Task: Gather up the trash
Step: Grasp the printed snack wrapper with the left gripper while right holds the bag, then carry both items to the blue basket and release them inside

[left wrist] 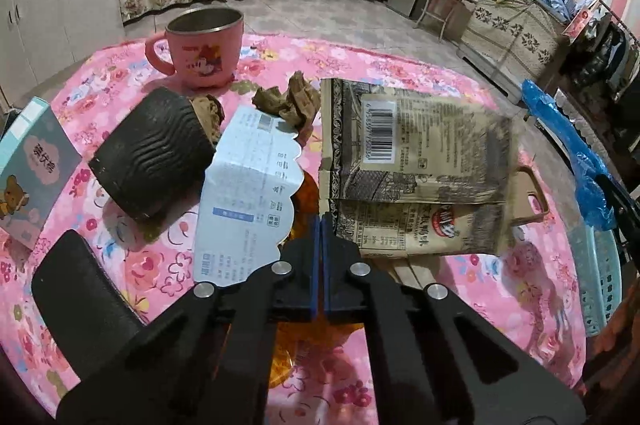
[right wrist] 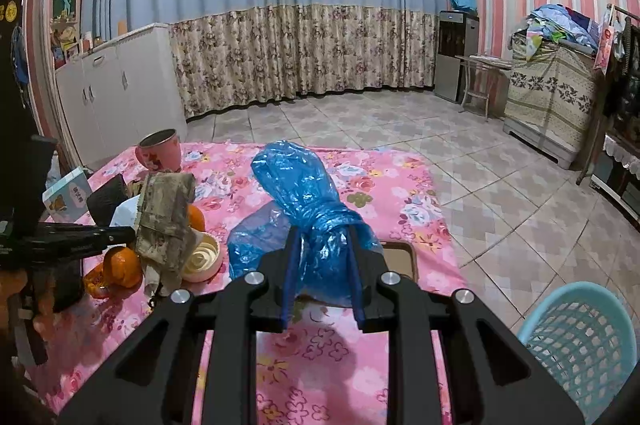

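Left gripper [left wrist: 322, 225]: jaws fully closed, blue pads together, pinching the edge of the brown printed snack bag [left wrist: 416, 161]. In the right wrist view the bag hangs off its tip, lifted above the oranges [right wrist: 122, 263].

Right gripper [right wrist: 324, 265]: clenched on a bunched blue plastic bag [right wrist: 304, 193], which sticks up between the fingers above the pink floral surface [right wrist: 400, 193].

Around the left gripper: white-blue paper label [left wrist: 248, 193] just left, dark ribbed cup [left wrist: 154, 153] on its side beyond it, crumpled brown paper [left wrist: 294, 101] behind, pink mug [left wrist: 202, 45] upright at the far edge, small box [left wrist: 30, 169] at left.

Light blue mesh basket [right wrist: 584, 349] stands at the right, off the surface edge.
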Available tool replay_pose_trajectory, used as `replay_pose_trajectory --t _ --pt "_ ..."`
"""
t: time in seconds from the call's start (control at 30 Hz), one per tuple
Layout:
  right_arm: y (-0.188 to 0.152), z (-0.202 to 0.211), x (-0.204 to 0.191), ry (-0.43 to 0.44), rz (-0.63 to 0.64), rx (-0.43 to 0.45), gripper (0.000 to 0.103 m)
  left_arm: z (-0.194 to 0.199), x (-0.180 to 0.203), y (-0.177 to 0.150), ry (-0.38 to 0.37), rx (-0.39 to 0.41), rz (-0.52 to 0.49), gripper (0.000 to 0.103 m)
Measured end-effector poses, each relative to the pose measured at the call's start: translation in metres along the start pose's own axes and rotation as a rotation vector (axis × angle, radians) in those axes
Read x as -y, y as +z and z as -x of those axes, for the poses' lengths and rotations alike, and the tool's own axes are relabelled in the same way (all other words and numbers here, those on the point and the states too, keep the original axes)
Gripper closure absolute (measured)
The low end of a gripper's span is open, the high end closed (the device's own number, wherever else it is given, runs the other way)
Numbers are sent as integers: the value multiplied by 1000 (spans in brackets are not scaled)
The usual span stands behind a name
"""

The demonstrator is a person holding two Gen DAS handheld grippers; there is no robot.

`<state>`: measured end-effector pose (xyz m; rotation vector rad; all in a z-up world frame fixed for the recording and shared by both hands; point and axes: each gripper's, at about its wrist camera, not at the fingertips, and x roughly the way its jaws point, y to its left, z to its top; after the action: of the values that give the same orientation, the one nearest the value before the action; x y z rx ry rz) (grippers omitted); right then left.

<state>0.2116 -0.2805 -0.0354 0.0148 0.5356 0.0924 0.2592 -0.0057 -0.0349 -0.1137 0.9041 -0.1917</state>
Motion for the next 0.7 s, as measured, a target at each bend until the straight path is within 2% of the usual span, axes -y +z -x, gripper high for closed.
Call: replay_pose_trajectory --t 0.33,0.57,0.7 --pt "2 34 13 -29 -12 40 80 51 15 -1 10 109 -20 103" --pt "-2 63 41 -79 -45 55 80 84 44 4 -15 170 -72 103" --pt "-11 81 64 -129 -63 49 80 101 73 4 -41 197 -121 103"
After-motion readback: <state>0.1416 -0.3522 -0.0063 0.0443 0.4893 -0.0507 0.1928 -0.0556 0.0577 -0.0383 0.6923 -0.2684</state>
